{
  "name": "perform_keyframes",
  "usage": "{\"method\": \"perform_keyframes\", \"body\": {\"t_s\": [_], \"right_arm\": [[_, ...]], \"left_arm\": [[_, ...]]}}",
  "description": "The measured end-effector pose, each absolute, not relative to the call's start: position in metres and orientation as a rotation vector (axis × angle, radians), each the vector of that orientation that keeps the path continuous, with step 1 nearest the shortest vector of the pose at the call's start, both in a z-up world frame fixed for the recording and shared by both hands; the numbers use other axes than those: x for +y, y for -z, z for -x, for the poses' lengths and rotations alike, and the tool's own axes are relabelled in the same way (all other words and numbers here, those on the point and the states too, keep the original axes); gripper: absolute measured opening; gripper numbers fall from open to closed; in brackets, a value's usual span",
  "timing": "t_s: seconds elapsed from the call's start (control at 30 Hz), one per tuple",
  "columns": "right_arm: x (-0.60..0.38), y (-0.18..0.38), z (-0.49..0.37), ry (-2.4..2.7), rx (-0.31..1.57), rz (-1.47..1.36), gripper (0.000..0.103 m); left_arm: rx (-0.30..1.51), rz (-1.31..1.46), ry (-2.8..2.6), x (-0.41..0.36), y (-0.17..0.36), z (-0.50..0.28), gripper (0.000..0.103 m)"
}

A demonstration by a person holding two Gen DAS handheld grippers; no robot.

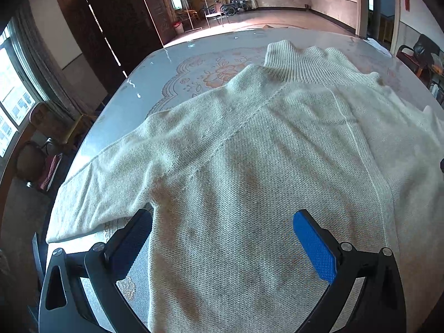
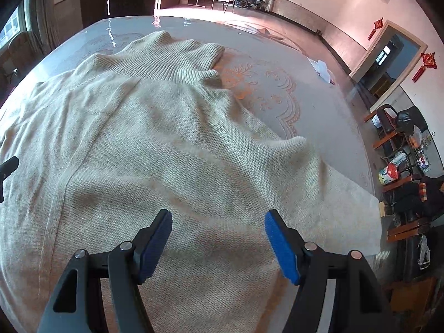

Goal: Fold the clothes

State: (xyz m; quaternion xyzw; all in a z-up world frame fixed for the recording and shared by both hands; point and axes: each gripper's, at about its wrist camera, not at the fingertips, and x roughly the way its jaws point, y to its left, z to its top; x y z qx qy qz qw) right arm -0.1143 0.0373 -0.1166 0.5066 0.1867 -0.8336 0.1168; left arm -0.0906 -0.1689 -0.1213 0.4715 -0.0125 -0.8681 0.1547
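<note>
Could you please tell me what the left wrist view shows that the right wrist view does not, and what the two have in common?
Only the left wrist view shows the cream knitted sweater's sleeve lying spread toward the table's left edge, with the open left gripper above it. Only the right wrist view shows white crumpled paper on the table and the cluttered shelves alongside, plus the open right gripper. Both show the ribbed collar and the floral glossy tabletop.
</note>
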Motion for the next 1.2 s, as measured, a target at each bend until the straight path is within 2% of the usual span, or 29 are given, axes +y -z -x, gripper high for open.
{"method": "perform_keyframes", "body": {"t_s": [0.17, 0.33, 0.5, 0.87, 1.2], "right_arm": [[0.031, 0.106, 0.113, 2.43, 0.481, -1.479, 0.07], [0.015, 0.095, 0.107, 2.409, 0.429, -1.456, 0.07], [-0.005, 0.097, 0.102, 2.382, 0.44, -1.435, 0.07], [-0.017, 0.097, 0.098, 2.392, 0.402, -1.446, 0.07], [-0.014, 0.099, 0.099, 2.4, 0.385, -1.468, 0.07]], "left_arm": [[0.064, -1.286, 2.535, -0.158, 0.092, 0.091, 0.103], [0.055, -1.239, 2.553, -0.146, 0.075, 0.094, 0.103], [0.035, -1.261, 2.539, -0.146, 0.079, 0.099, 0.103], [0.123, -1.312, 2.481, -0.156, 0.095, 0.089, 0.103], [0.099, -1.288, 2.481, -0.154, 0.094, 0.088, 0.103]]}}
